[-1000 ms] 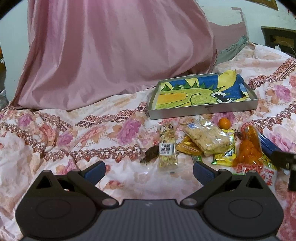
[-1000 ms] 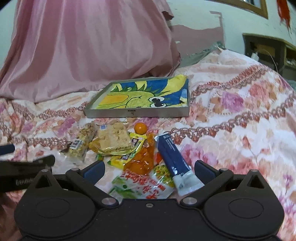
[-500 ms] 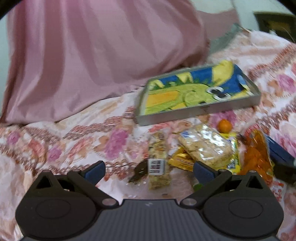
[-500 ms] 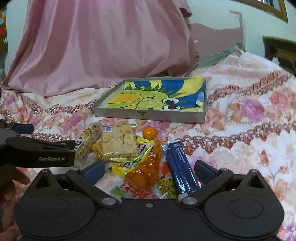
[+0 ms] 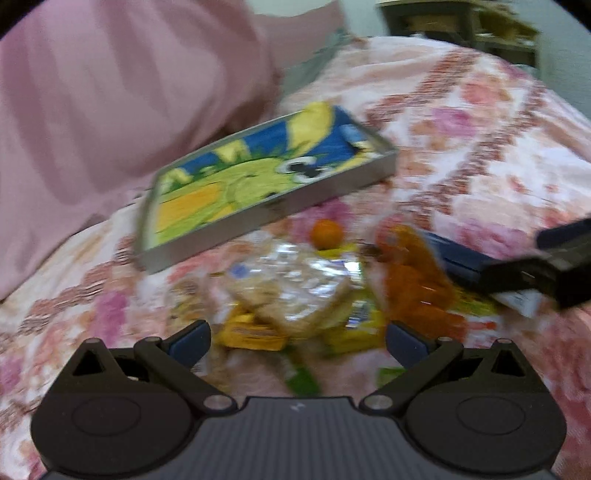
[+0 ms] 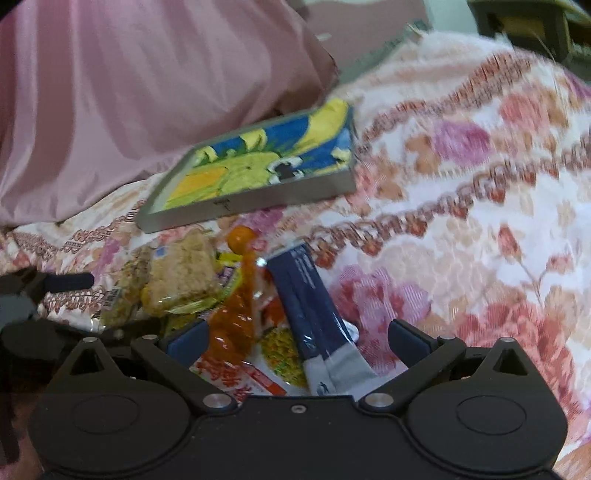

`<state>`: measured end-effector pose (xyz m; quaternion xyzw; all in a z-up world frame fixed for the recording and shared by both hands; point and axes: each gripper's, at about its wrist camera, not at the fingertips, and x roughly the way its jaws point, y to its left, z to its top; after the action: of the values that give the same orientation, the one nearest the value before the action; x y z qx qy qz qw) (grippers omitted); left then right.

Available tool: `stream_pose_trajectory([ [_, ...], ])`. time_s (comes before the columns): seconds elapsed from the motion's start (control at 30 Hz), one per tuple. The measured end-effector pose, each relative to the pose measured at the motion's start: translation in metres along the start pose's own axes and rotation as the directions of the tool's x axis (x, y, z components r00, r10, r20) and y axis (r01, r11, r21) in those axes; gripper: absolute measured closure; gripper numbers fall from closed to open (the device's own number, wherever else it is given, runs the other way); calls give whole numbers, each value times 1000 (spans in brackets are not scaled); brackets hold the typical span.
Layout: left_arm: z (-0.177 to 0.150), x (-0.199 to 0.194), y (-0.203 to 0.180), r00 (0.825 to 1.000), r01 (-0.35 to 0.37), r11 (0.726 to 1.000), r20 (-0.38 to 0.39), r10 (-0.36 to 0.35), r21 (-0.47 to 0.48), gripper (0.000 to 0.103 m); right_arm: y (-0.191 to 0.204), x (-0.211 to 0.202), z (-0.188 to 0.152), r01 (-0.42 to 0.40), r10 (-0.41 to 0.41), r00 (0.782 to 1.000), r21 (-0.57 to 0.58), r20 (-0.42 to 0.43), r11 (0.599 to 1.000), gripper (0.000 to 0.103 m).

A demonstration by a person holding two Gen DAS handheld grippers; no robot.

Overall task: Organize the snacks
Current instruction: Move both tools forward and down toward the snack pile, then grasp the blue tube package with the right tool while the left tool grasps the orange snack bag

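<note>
A pile of snack packets lies on a floral bedspread in front of a grey tray point(image 5: 332, 192) lined with a cartoon picture; the tray also shows in the right wrist view point(image 6: 236, 208). The pile holds a clear pack of rice cakes point(image 5: 291, 291) point(image 6: 181, 273), an orange jelly pack point(image 5: 410, 280) point(image 6: 236, 314), a small orange ball point(image 5: 325, 233) point(image 6: 240, 234), yellow packets point(image 5: 251, 332) and a dark blue packet point(image 6: 310, 299). My left gripper point(image 5: 297, 341) is open just before the rice cakes. My right gripper point(image 6: 295, 341) is open, its jaws either side of the blue packet and jelly pack.
A large pink cloth point(image 6: 129, 92) hangs behind the tray. Dark furniture point(image 6: 524, 29) stands at the back right. The right gripper's black finger point(image 5: 554, 266) reaches into the left wrist view from the right; the left gripper point(image 6: 48, 284) shows at the right view's left edge.
Both grippers have moved forward and down toward the snack pile, tilting; the views are blurred by motion. Both stay open. The snacks have not moved.
</note>
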<state>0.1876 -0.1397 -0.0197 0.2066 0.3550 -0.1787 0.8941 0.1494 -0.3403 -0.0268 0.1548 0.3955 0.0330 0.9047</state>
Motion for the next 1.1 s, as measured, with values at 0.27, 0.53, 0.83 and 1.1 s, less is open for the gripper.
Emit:
stream_pose_trajectory([
  [0.27, -12, 1, -12, 983, 184, 983, 16, -184, 3, 0, 0, 8, 2, 79, -80, 997, -58, -21, 995, 2],
  [0.53, 0, 9, -11, 971, 233, 972, 52, -234, 31, 0, 8, 15, 0, 107, -114, 993, -181, -32, 978, 19],
  [0.83, 10, 23, -7, 947, 322, 947, 17, -322, -7, 1, 6, 20, -5, 89, -107, 992, -240, -64, 967, 44],
  [1.1, 20, 42, -4, 928, 363, 925, -47, -370, -113, 16, 9, 26, -7, 70, -90, 995, -303, -53, 950, 54],
])
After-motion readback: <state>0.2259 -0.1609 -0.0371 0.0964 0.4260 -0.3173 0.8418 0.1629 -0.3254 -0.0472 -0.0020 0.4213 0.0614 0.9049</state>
